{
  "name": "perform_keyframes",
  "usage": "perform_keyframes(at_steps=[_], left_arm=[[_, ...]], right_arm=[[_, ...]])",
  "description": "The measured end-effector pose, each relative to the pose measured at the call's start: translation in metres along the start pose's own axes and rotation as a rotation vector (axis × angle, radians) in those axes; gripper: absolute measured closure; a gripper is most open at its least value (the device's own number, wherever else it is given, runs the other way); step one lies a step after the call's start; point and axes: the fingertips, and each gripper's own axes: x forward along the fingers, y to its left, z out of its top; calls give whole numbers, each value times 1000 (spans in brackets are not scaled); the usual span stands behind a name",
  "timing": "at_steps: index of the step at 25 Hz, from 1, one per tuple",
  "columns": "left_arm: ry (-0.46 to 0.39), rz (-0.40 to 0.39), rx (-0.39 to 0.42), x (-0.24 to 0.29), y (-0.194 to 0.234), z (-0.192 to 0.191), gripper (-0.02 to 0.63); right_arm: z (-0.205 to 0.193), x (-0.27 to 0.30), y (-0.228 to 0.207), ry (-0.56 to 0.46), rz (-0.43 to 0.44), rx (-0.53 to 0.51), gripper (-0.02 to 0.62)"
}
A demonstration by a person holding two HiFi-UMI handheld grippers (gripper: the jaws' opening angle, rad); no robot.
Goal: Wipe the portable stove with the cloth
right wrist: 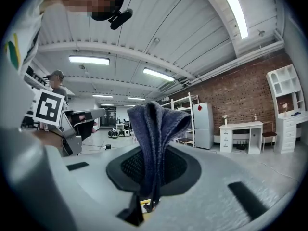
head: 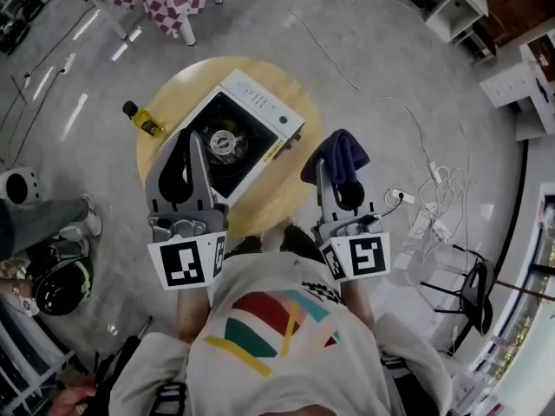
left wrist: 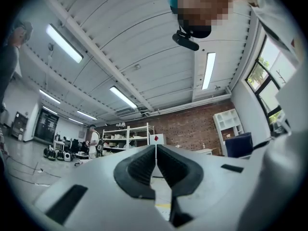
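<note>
Cloth (right wrist: 153,124), dark blue and bunched, is pinched between the jaws of the right hand-held gripper (right wrist: 154,165), its folds rising above the pads. From the head view this cloth (head: 340,154) hangs past the right edge of the round wooden bench (head: 260,211), just to the right of the portable stove (head: 260,102) and not touching it. The stove sits at an angle in the middle of the bench, a white body with a black recessed top holding the burner ring (head: 224,142). The left hand-held gripper (head: 189,141) is above the stove's near left part; its jaws (left wrist: 156,150) are clenched tip to tip with nothing between them. A small yellow bottle (head: 144,120) with a black cap lies on the bench's left edge, apart from the stove; what it holds cannot be told.
</note>
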Motion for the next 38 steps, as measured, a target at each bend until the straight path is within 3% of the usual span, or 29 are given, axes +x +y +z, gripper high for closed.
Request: perform_keyframes(at_steps=[4, 10, 14, 20, 26, 33, 38], left_arm=[[2, 64, 28, 5, 5, 5, 597], [6, 132, 53, 10, 5, 6, 598], [11, 171, 73, 14, 8, 9, 598], [35, 242, 90, 12, 18, 5, 598], [139, 284, 127, -5, 35, -18, 597], [185, 411, 161, -28, 61, -22, 597], [213, 501, 179, -46, 75, -29, 597]], right_arm=[[9, 15, -1, -7, 72, -57, 561], [9, 31, -11, -4, 143, -58, 561], [11, 50, -14, 16, 195, -165, 561], [6, 104, -12, 93, 314, -447, 561], [-16, 180, 7, 88, 462, -949, 561], [-87, 263, 34, 161, 674, -1282, 561], [-147, 304, 55, 229, 805, -1457, 561]])
